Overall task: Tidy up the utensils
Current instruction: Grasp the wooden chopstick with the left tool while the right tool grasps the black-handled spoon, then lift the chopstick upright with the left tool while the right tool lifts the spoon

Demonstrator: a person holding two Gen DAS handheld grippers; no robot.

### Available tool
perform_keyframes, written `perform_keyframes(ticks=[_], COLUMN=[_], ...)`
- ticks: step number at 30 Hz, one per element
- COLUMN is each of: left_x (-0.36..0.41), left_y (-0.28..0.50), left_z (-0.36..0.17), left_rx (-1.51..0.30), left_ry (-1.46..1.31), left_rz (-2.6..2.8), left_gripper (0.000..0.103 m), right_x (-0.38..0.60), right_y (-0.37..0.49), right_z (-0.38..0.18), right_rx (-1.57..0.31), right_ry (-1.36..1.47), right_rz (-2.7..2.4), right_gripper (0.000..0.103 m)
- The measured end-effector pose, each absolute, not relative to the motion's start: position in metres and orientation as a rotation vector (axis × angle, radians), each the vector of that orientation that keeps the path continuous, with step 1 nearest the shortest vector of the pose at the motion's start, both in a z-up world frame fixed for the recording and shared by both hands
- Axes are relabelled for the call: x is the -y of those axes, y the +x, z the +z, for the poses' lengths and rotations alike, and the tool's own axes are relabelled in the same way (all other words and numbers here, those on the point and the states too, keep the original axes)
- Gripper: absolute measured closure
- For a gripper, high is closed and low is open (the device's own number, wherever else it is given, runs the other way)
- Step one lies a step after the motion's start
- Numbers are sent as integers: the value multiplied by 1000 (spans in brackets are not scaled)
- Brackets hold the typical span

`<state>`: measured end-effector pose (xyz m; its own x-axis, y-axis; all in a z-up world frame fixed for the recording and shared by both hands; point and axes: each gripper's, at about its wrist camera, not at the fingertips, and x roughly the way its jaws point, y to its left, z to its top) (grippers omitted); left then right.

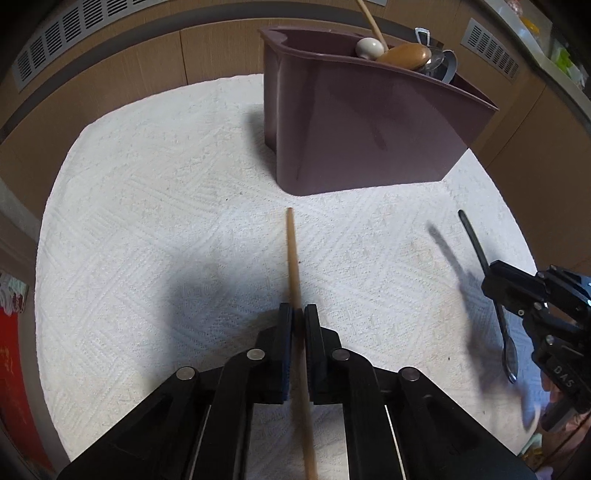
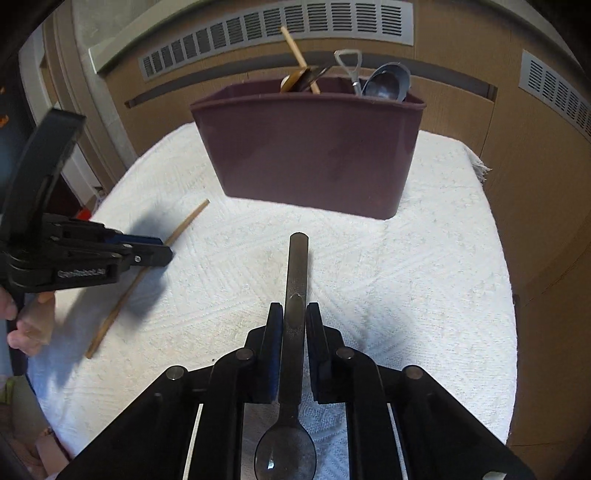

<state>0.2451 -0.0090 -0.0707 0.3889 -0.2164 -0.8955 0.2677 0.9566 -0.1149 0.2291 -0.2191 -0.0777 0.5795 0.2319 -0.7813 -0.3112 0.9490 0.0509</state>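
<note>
My left gripper (image 1: pixel 298 314) is shut on a wooden chopstick (image 1: pixel 293 258) that points forward at the dark purple utensil bin (image 1: pixel 362 122); it also shows in the right wrist view (image 2: pixel 162 254) with the chopstick (image 2: pixel 184 225). My right gripper (image 2: pixel 294 314) is shut on a dark metal spoon (image 2: pixel 297 266), handle forward, bowl toward the camera. The right gripper also shows in the left wrist view (image 1: pixel 495 288) holding the spoon (image 1: pixel 476 243). The bin (image 2: pixel 314 155) stands ahead on the white cloth.
The bin holds a wooden spoon (image 1: pixel 404 53), a white knob (image 1: pixel 369 48), a stick (image 2: pixel 295 48), a metal opener (image 2: pixel 349 64) and a dark ladle (image 2: pixel 388 83). The white textured cloth (image 1: pixel 166 203) covers a round table. Wood panels with vents (image 2: pixel 277 22) stand behind.
</note>
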Motion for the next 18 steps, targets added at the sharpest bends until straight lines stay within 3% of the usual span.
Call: perform_keyframes(ticks=[18], left_x=[-8], left_y=[175], left_z=[22], left_rx=[-743], left_ry=[-184], left_rz=[-373], left_gripper=[97], right_x=[235], right_y=[199], right_z=[-24], right_rx=[-726], right_ry=[13], right_rz=[345], right_gripper=[93])
